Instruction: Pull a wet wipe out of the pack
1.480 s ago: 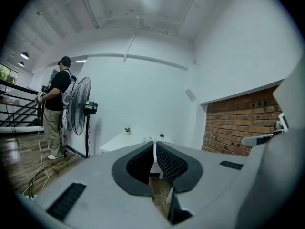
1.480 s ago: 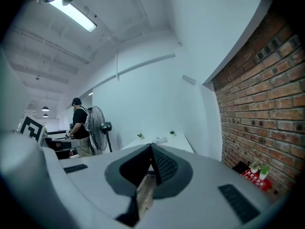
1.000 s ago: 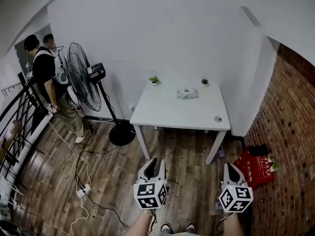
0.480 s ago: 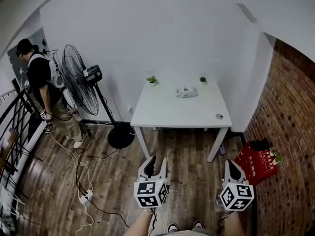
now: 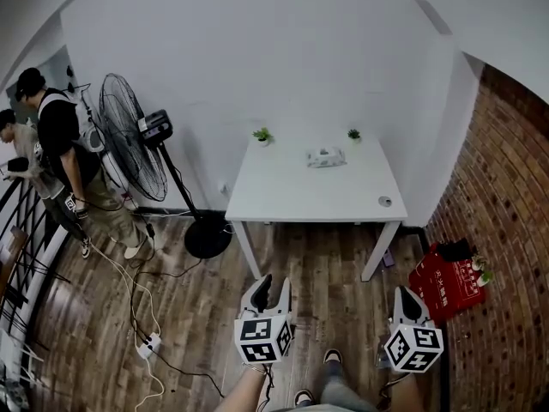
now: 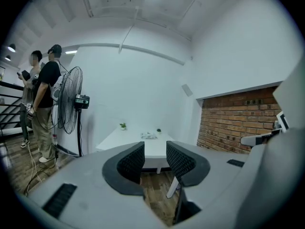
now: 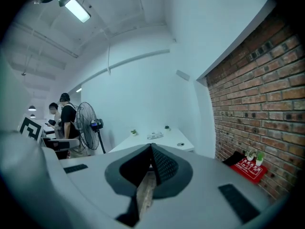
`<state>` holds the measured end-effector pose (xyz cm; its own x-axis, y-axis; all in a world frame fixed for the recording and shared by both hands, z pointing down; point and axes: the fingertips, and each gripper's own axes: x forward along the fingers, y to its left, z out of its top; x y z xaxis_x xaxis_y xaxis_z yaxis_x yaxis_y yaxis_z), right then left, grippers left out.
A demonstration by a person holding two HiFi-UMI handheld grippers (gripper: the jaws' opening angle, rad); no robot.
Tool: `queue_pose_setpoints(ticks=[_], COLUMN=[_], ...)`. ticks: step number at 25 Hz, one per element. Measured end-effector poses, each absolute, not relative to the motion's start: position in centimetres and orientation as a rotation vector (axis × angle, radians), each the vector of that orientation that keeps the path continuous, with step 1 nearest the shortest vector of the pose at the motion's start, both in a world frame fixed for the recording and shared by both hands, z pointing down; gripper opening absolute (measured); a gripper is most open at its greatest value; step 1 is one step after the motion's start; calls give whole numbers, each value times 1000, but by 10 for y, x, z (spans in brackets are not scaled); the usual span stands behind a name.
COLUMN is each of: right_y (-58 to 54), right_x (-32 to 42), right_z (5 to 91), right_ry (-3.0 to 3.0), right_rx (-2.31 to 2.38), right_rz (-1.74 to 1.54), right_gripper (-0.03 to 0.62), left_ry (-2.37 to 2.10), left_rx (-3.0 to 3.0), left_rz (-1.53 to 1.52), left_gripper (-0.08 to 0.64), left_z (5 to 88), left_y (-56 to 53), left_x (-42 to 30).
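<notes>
1 table (image 5: 309, 194), 1 wipes pk (image 5: 326, 156), 2 sm plants (image 5: 262, 135) (image 5: 353, 134), 1 fan (image 5: 133, 137), 2 ppl (image 5: 60, 136) (image 5: 14, 148)

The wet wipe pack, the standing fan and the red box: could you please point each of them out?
wet wipe pack (image 5: 326, 156): head view, middle of its top.
standing fan (image 5: 130, 147): head view, centre of its grille.
red box (image 5: 442, 286): head view, middle of its red face.

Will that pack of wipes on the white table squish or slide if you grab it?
Probably squishy: the wipe pack looks like a soft, low pouch, not a box. It may slide when a wipe is tugged, since it lies on the smooth white table. Lying flat, it's unlikely to tip.
</notes>
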<state>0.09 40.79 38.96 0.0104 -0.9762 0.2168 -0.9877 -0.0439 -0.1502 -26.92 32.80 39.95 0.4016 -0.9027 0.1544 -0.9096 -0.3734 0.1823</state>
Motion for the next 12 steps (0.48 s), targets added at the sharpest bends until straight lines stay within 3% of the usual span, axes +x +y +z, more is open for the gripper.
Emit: queue_pose_setpoints(ticks=[12], right_y=[314], right_x=[16], right_z=[393], right_ry=[-2163], right_rx=[2122], right_rz=[386], right_gripper=[2], left_ry=[-1658], left_rx=[2368], left_rz=[39], left_gripper=[143], left_z=[408], left_y=[238], left_x=[-257])
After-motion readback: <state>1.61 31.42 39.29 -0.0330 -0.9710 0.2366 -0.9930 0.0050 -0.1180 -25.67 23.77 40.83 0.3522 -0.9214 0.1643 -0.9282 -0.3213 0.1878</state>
